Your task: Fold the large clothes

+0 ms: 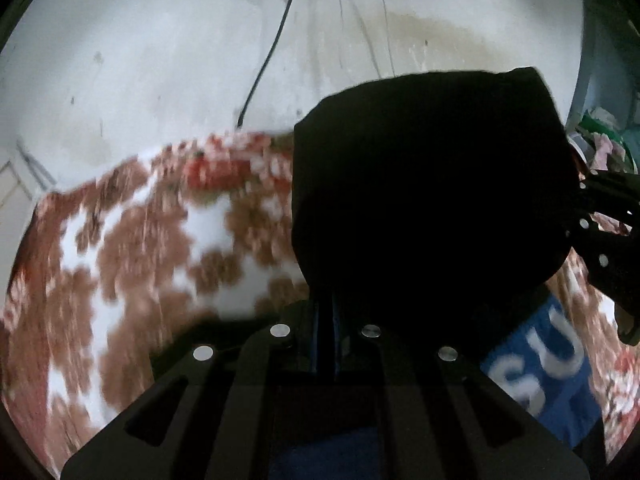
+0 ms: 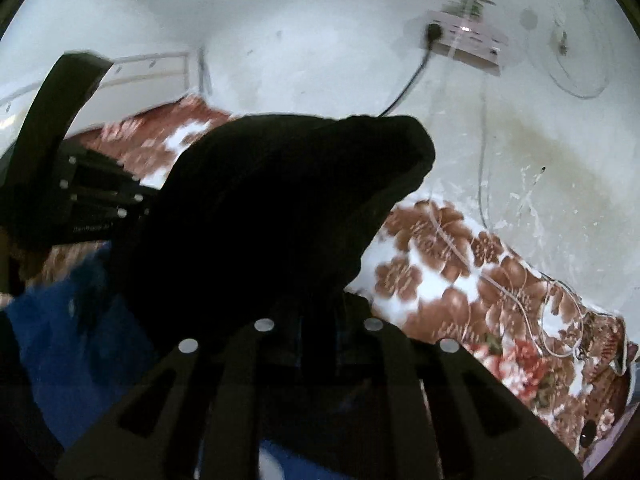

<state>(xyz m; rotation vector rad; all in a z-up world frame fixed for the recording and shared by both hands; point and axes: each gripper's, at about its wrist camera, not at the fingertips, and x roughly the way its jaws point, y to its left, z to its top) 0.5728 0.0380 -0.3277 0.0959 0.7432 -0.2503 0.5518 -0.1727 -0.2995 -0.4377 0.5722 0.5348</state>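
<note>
Across both wrist views: one dark garment with a blue panel, two grippers, one floral bedsheet, one white power strip on the wall, one black cable plugged into it.

Left gripper (image 1: 326,344): jaws pressed together on a dark fold of the large black-and-blue fabric garment (image 1: 432,200). Garment bunches up in a black mound right of centre, raised above the brown-and-white floral bedsheet (image 1: 132,248). Blue panel with white letters, "SU" readable, hangs low at near right. Sheet is motion-blurred here.

Right gripper (image 2: 318,340): jaws nearly together, dark cloth sits between them; tips are hidden by the fabric, so pinch is likely but contact isn't fully visible. Same garment rises as a black hump at centre-left, blue part drooping at near left. Each gripper appears in the other's view, touching the garment's edge.

White power strip (image 2: 466,42) on the far white wall, black cable (image 1: 268,56) running down to the bed edge. Thin white cord lies looped on the sheet at right.
</note>
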